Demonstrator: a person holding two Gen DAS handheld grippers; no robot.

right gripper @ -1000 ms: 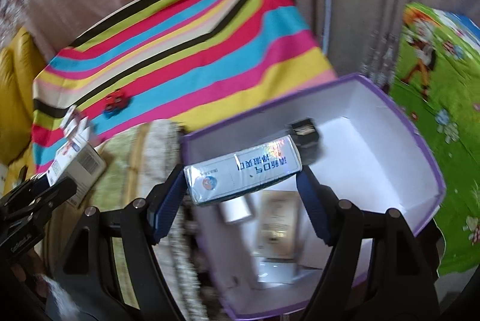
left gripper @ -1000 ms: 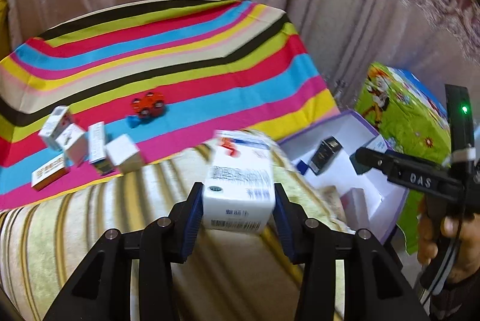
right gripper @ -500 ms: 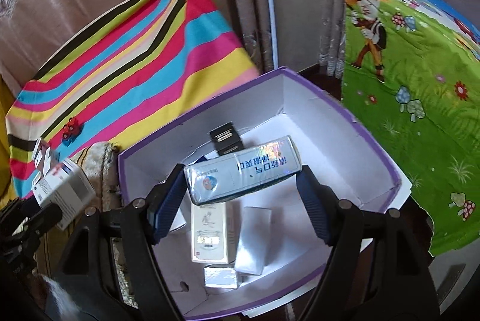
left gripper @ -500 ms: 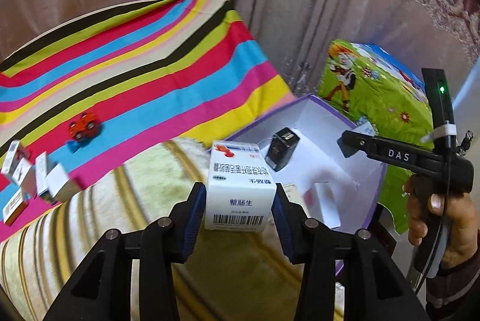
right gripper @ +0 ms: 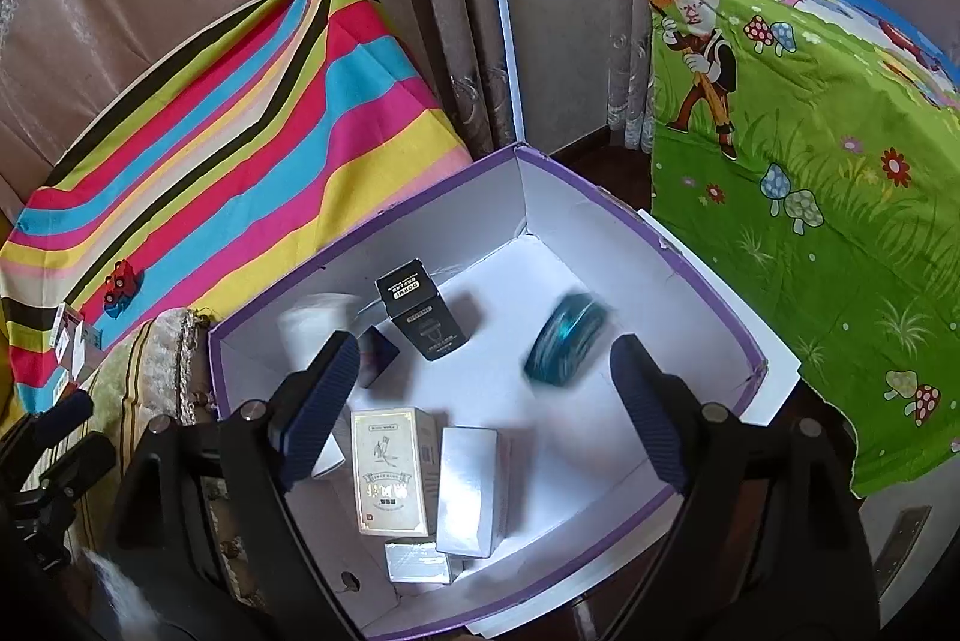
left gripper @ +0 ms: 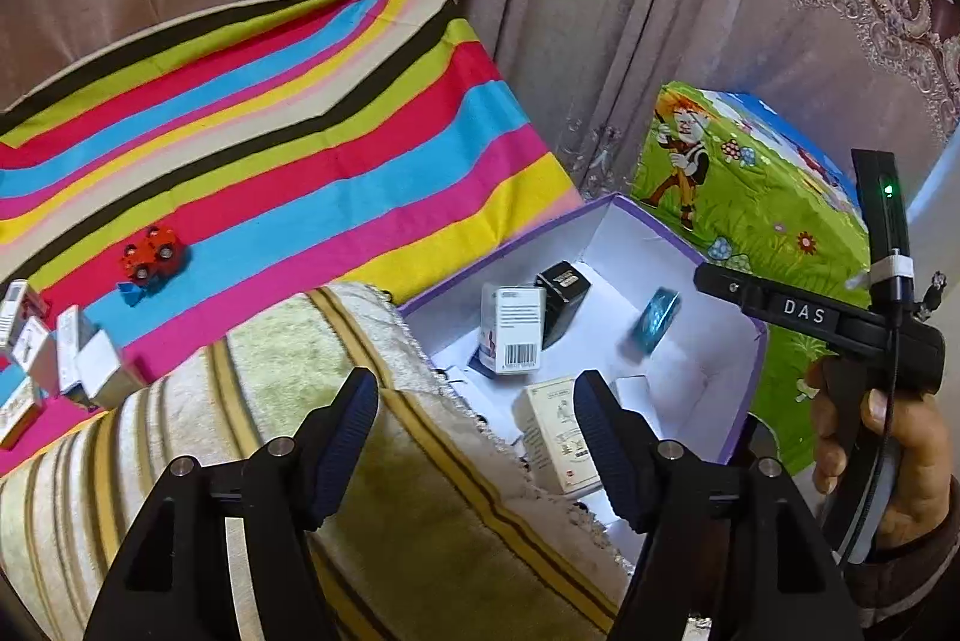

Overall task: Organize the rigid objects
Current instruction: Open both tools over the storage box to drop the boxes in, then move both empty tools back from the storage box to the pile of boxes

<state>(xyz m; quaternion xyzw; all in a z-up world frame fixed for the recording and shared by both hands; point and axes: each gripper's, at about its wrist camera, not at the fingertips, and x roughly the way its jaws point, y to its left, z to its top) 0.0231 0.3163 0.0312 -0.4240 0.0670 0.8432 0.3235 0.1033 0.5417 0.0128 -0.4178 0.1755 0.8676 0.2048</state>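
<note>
Both grippers' jaws are opening, nothing between them — left gripper (left gripper: pixel 477 437), right gripper (right gripper: pixel 486 401). Nearest, a plush striped rug (left gripper: pixel 384 467); beyond, small cartons are lying inside the purple-rimmed cardboard box (right gripper: pixel 708 293); farther, a striped cloth (left gripper: pixel 270 149) and curtains.

A blue-teal box (right gripper: pixel 567 341) inside the purple-rimmed box (right gripper: pixel 708 281) is motion-blurred, its print unreadable. The small boxes (left gripper: pixel 36 371) at the left edge are partly cut off.
</note>
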